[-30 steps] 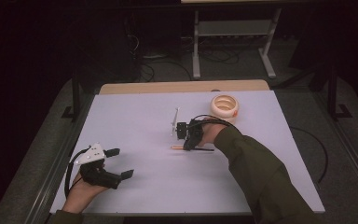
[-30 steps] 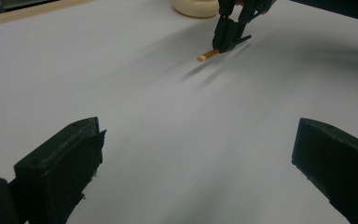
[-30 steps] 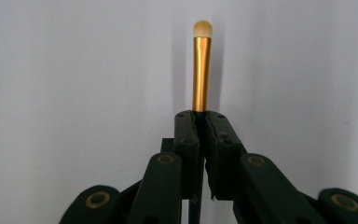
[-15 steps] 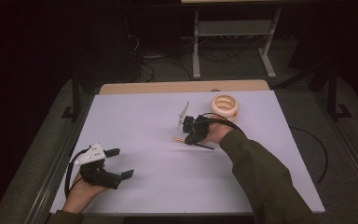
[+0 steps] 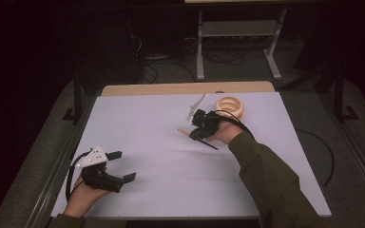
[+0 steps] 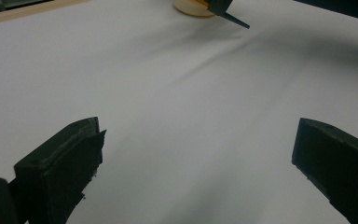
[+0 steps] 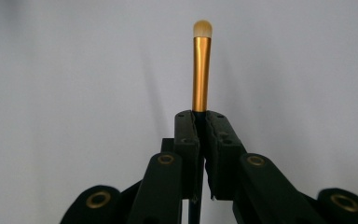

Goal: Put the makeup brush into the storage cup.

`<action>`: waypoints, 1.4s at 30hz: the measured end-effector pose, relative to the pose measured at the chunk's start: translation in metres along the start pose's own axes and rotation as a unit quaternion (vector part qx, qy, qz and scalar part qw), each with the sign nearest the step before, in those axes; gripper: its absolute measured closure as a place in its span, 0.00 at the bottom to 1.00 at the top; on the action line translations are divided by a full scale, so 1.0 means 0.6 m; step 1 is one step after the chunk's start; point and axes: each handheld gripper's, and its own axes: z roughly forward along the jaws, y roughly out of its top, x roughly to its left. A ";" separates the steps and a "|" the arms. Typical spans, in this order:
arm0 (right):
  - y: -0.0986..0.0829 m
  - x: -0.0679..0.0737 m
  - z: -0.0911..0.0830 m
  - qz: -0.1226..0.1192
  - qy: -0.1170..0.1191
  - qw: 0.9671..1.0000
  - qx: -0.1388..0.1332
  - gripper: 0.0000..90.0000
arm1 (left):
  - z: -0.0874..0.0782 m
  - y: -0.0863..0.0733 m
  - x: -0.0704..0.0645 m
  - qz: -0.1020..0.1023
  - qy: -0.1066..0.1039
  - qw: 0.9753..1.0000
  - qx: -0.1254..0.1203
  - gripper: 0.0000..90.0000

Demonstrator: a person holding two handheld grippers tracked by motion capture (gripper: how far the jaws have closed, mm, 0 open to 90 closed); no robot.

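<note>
Gold-ferruled slim makeup brush (image 7: 201, 65) with pale rounded tip clamped in right claw (image 5: 200, 127), just beside cream ring-shaped tape roll (image 5: 230, 105) on white desk (image 5: 161, 142). Left claw (image 5: 123, 166) spread wide, well apart from roll.

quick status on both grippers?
Left gripper: open, holding nothing, low over the table.
Right gripper: shut on the small brush, gold ferrule and tip sticking out ahead.

Readable text: none in any view.
Brush (image 7: 201, 70): gold ferrule bare, no brand or number legible.
Tape roll (image 5: 230, 105): no print legible.
Table sheet (image 5: 152, 133): plain, unmarked.
</note>
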 end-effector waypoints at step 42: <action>-0.057 -0.033 -0.072 0.144 -0.036 0.979 -0.143 0.92 | 0.002 0.000 -0.001 0.003 0.000 1.000 0.000 0.01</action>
